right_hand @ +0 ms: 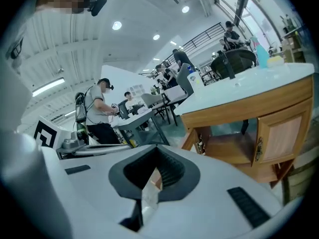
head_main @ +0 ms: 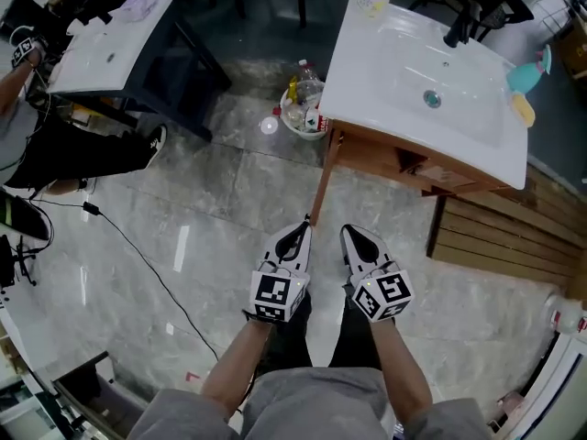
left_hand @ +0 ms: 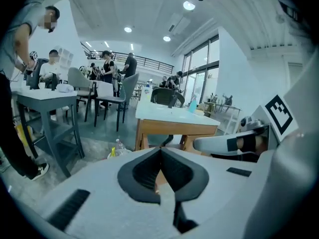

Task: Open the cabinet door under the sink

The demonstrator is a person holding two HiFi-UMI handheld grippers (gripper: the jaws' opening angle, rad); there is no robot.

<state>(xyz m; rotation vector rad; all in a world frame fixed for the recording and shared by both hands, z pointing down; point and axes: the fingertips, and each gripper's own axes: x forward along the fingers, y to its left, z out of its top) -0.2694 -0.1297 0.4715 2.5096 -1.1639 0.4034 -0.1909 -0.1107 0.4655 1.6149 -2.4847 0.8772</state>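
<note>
The wooden sink cabinet (head_main: 394, 159) carries a white sink top (head_main: 385, 71) at the upper right. Its left door (head_main: 326, 177) stands swung out, seen edge-on, and the shelf inside (right_hand: 224, 148) shows in the right gripper view. The right door (right_hand: 281, 138) is closed, with a metal handle at its edge. My left gripper (head_main: 301, 229) hangs shut and empty just short of the open door's tip. My right gripper (head_main: 353, 235) is beside it, jaws together, holding nothing. In the left gripper view the jaws (left_hand: 160, 151) meet in front of the cabinet (left_hand: 174, 131).
A white basin of bottles (head_main: 298, 108) sits on the floor at the cabinet's left corner. A dark table with a white top (head_main: 110, 44) stands at the upper left, a seated person beside it. A black cable (head_main: 138, 255) crosses the tiles. Wooden slats (head_main: 495, 236) lie right of the cabinet.
</note>
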